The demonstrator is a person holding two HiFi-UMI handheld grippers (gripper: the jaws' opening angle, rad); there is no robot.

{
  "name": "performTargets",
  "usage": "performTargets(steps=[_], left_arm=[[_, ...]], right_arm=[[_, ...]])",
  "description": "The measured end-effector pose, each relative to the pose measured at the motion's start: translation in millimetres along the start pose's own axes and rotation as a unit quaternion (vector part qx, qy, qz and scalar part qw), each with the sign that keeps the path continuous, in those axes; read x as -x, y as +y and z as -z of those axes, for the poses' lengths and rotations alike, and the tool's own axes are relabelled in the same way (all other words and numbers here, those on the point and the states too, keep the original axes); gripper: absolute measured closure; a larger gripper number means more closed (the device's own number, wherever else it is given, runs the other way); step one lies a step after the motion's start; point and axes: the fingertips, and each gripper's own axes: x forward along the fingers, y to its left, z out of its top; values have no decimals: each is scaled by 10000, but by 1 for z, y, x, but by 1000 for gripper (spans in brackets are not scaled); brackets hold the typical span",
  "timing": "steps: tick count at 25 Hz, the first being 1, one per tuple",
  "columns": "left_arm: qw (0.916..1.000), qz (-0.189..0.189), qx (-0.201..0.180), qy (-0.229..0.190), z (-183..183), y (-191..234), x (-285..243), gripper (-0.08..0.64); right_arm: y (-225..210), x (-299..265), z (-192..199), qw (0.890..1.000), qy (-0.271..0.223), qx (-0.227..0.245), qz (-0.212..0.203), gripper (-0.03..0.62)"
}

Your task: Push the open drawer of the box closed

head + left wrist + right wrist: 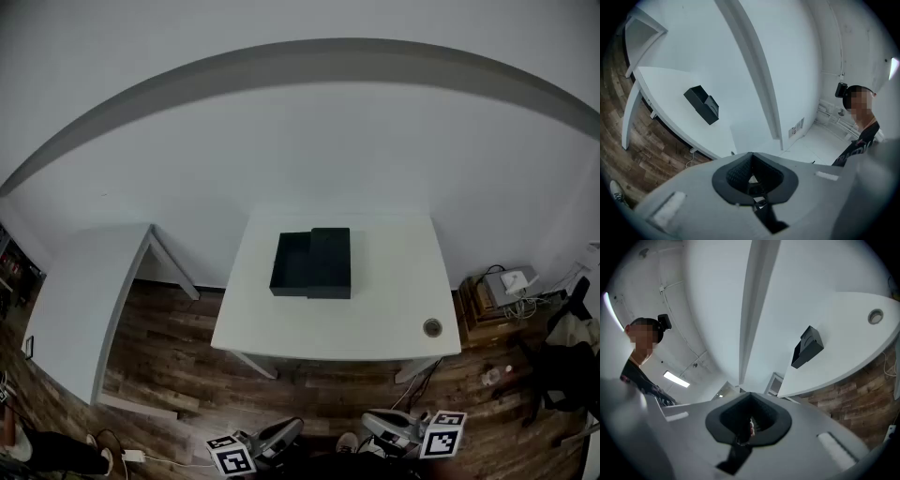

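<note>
The drawer (pixel 291 263) of the black box (pixel 331 262) stands pulled out to the left in the head view. The box lies on the far middle part of the white table (pixel 328 323), well apart from both grippers.

Nearest to us, at the bottom edge of the head view, we hold the left gripper (pixel 281 433) and the right gripper (pixel 386 429) side by side above the wooden floor (pixel 309 394), in front of the table's near edge. Both point about level. In each gripper view the jaws are pressed together, with nothing between them.

Farther on, a round hole (pixel 432 327) sits near the table's front right corner. The inside of the drawer seems empty, but it is too dark and small to be sure. Behind the table rises a pale wall (pixel 309 150).
</note>
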Motion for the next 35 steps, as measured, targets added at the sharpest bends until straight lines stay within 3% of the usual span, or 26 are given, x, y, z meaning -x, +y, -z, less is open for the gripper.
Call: performTargets(steps=[17, 35], left_arm=[[10000, -51, -38, 3, 1, -3, 5, 560], [10000, -10, -6, 70, 1, -12, -24, 560]], right_arm=[[6, 1, 3, 10000, -22, 48, -47, 589], [-28, 23, -49, 9984, -539, -12, 193, 578]])
